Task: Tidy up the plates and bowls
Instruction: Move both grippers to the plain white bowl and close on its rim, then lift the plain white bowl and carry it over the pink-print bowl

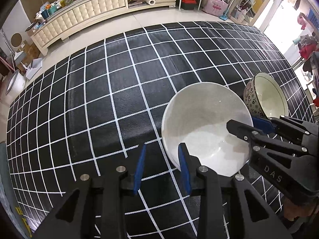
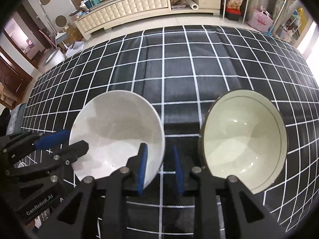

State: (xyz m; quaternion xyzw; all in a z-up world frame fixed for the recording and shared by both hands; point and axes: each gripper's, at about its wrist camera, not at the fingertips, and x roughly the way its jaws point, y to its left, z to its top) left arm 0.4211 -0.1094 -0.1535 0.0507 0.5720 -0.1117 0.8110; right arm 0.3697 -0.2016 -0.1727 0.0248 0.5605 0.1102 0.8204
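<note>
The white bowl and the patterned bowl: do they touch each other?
Apart. The right wrist view shows a strip of checked cloth between the white bowl and the patterned bowl.

Left tongs (image 1: 162,167) straddle white bowl's (image 1: 205,127) rim.

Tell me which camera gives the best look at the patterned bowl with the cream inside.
The right wrist view: the round patterned bowl with the cream inside fills its right half, with the whole rim and interior visible. The left wrist view shows it small at the right edge, partly hidden behind the right gripper, though its floral outside shows there.
</note>
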